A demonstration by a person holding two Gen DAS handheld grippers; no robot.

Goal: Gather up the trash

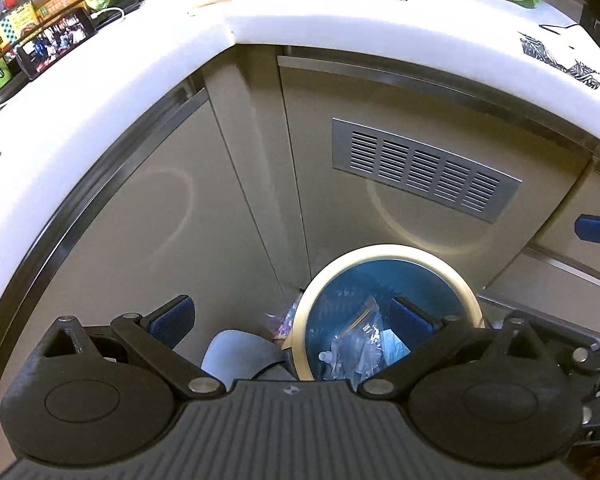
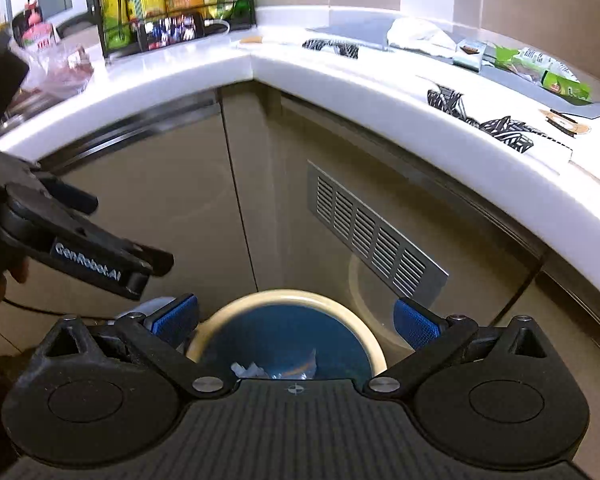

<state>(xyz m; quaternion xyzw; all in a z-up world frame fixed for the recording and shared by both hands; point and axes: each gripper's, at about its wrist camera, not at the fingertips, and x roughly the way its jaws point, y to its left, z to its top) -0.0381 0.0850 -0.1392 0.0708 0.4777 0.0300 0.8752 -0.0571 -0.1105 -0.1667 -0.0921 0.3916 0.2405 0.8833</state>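
Spread right gripper (image 2: 296, 320) above bin rim (image 2: 284, 298)

Two hand-held grippers, left (image 1: 290, 320) and right (image 2: 296, 320), one trash bin (image 2: 288, 300), one vent grille (image 1: 424, 170).

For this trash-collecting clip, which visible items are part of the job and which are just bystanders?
Job:
trash bin
clear plastic bag inside it
green wrappers on the counter
both open grippers: left gripper, right gripper

Bystanders:
bottle rack
cabinet vent
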